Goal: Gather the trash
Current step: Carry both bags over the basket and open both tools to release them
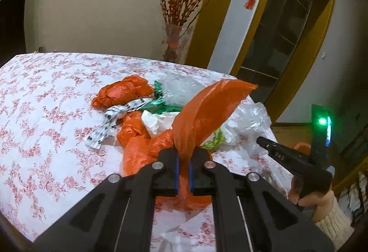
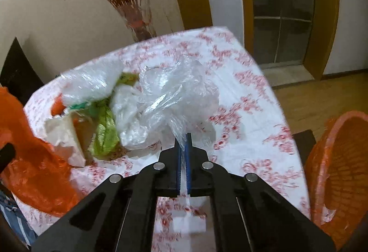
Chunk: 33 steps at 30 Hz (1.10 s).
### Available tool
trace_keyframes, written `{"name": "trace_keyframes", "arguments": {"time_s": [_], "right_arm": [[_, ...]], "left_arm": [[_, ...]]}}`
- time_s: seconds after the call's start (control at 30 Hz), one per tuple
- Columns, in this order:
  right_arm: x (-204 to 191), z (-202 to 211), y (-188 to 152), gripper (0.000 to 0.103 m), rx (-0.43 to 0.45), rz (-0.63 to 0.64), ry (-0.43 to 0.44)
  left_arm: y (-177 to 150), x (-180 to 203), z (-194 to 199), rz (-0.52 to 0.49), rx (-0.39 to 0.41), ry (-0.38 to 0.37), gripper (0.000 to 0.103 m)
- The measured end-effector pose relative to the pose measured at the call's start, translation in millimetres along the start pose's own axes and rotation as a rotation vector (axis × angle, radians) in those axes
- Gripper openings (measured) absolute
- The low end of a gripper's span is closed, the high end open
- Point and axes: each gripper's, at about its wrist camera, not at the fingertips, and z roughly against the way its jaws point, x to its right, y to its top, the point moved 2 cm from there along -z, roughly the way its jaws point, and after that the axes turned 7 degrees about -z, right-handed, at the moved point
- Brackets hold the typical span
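The right gripper had its jaws pinched on a twisted neck of the clear plastic bag, which lay crumpled on the floral tablecloth. That film looked feather-light, limp and slippery, so a bunched fold seemed the surest hold. The left gripper was clamped on a strip of the orange plastic bag, which rose limp above the trash pile, just as soft. To the right, off the table's edge, stood an orange-lined basket, likely where it all goes.
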Motion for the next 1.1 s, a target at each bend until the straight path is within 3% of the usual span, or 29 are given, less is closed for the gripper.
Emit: {"name": "trace_keyframes", "arguments": {"time_s": [0.43,1.1], "right_arm": [[51.5,78.4,4.8,0.002,0.137,-0.072,-0.014],[162.4,168.4,-26.1,0.002,0.298,-0.266,-0.272]], "left_arm": [[15.3,63.2,-3.9,-0.07,0.012,-0.102,0.007],[9.5,239.0,-52.8,-0.204,-0.066,-0.439,0.007]]}}
